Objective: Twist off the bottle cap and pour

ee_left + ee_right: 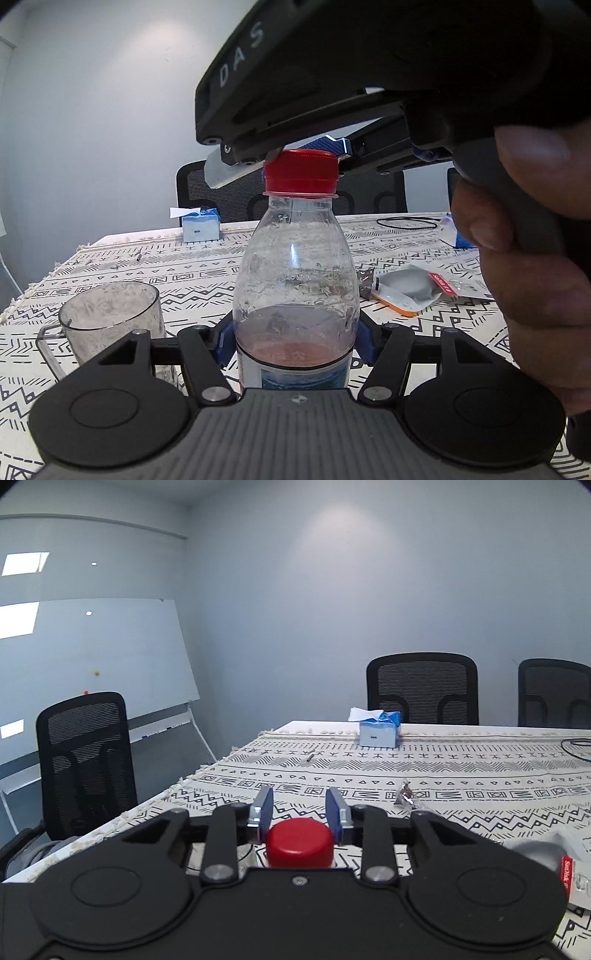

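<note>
A clear plastic bottle [295, 266] with a little pink liquid stands upright on the patterned tablecloth. My left gripper [295, 339] is shut on its lower body, blue pads on both sides. Its red cap [301, 171] sits on the neck. My right gripper [306, 153] comes from the upper right, level with the cap. In the right wrist view the red cap [299, 843] sits between the blue pads [265, 812] of the right gripper [300, 818], which close on its sides. A clear plastic cup [110, 321] with a handle stands left of the bottle.
A blue tissue box [201, 225] sits at the table's far side, also in the right wrist view [378, 731]. Opened packaging [410, 291] lies right of the bottle. A black cable loop [406, 222] lies far right. Black chairs [423, 688] stand around the table. A whiteboard [92, 657] leans left.
</note>
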`<state>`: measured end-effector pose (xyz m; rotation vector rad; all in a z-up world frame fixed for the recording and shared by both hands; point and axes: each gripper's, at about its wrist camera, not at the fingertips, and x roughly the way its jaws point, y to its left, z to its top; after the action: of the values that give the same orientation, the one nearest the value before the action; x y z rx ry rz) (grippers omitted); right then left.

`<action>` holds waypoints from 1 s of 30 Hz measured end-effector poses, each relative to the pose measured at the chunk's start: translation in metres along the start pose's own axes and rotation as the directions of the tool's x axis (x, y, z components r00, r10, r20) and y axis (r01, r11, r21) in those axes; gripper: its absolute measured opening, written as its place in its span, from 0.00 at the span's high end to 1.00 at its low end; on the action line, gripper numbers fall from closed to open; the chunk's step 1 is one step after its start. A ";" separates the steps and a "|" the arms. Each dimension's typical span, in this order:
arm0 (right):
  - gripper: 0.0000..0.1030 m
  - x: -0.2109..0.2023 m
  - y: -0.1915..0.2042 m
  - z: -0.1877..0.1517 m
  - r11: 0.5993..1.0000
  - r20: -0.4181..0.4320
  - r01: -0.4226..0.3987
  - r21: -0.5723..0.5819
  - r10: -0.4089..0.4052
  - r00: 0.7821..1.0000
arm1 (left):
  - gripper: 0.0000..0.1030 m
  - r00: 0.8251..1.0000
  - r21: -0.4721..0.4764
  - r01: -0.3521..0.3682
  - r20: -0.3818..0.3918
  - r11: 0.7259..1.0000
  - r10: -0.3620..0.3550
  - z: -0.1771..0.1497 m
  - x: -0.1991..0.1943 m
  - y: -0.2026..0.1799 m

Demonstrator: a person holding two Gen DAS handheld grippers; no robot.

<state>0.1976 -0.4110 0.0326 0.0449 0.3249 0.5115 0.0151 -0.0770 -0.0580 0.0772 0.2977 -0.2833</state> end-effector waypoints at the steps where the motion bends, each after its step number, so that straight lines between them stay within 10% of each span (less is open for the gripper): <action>1: 0.69 -0.001 -0.002 -0.001 1.000 0.003 -0.025 -0.016 0.025 1.000 | 0.43 1.000 -0.002 0.005 -0.001 1.000 -0.005 0.000 0.000 0.001; 11: 0.67 0.011 -0.032 0.000 0.918 -0.010 -0.372 -0.134 0.374 0.927 | 0.43 0.998 -0.074 0.059 -0.024 0.996 -0.061 0.004 0.006 0.018; 16: 0.52 -0.006 -0.004 0.002 0.980 0.012 -0.139 -0.144 0.142 0.990 | 0.43 0.999 -0.064 0.031 -0.016 0.997 -0.032 0.001 0.004 0.013; 21: 0.54 -0.015 0.006 -0.005 0.999 0.029 0.024 -0.044 -0.023 0.999 | 0.43 1.000 -0.041 0.000 -0.006 0.999 0.000 0.000 0.003 0.005; 22: 0.69 -0.016 0.008 -0.006 0.999 0.032 0.033 -0.034 -0.032 0.999 | 0.43 1.000 -0.034 -0.006 -0.004 0.999 0.006 0.000 0.003 0.003; 30: 0.69 -0.011 0.000 -0.010 0.984 0.024 -0.071 -0.163 0.076 0.997 | 0.43 1.000 -0.051 0.026 -0.005 0.998 -0.026 0.000 0.000 0.009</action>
<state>0.1851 -0.4166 0.0268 -0.0938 0.2516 0.6088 0.0178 -0.0685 -0.0581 0.0236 0.3113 -0.3015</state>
